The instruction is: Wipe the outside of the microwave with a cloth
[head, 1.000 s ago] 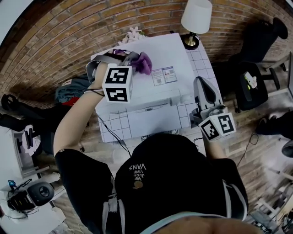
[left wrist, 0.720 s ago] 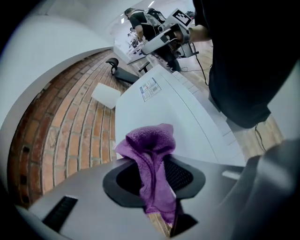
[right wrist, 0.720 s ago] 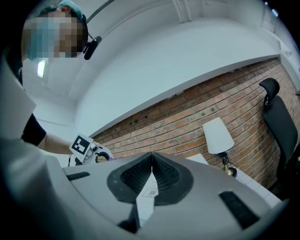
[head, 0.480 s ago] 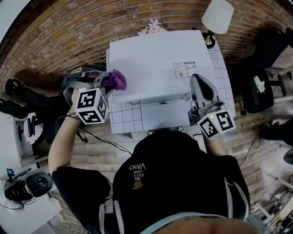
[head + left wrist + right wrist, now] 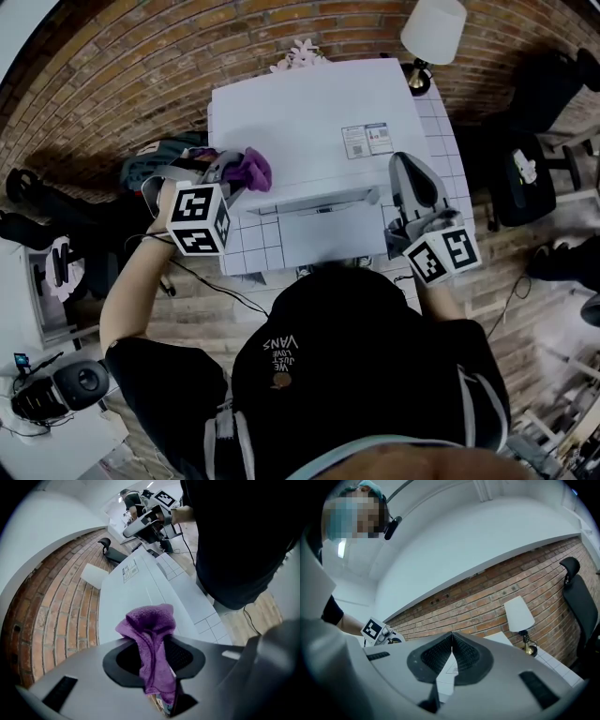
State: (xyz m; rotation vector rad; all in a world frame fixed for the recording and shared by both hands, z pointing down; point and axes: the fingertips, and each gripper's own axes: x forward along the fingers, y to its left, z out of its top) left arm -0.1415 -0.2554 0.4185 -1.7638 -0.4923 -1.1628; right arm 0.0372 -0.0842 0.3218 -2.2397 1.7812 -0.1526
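The white microwave (image 5: 300,117) stands on a tiled table, its flat top facing me with a label (image 5: 366,140) on it. My left gripper (image 5: 234,171) is shut on a purple cloth (image 5: 251,169), which rests at the front-left corner of the microwave's top. In the left gripper view the cloth (image 5: 147,620) bunches out between the jaws of the left gripper (image 5: 157,639), over the microwave's top (image 5: 136,592). My right gripper (image 5: 405,164) hovers by the microwave's right side, shut with nothing in it. Its pads meet in the right gripper (image 5: 452,637) view.
A lamp (image 5: 431,33) stands at the table's back right corner, and pale flowers (image 5: 300,54) sit behind the microwave by the brick wall. White tiled tabletop (image 5: 251,251) shows in front. A black chair (image 5: 525,178) is at the right, bags (image 5: 141,169) at the left.
My left gripper has carried the cloth from the back-left of the microwave's top forward to its front-left corner. The right gripper has stayed by the right side.
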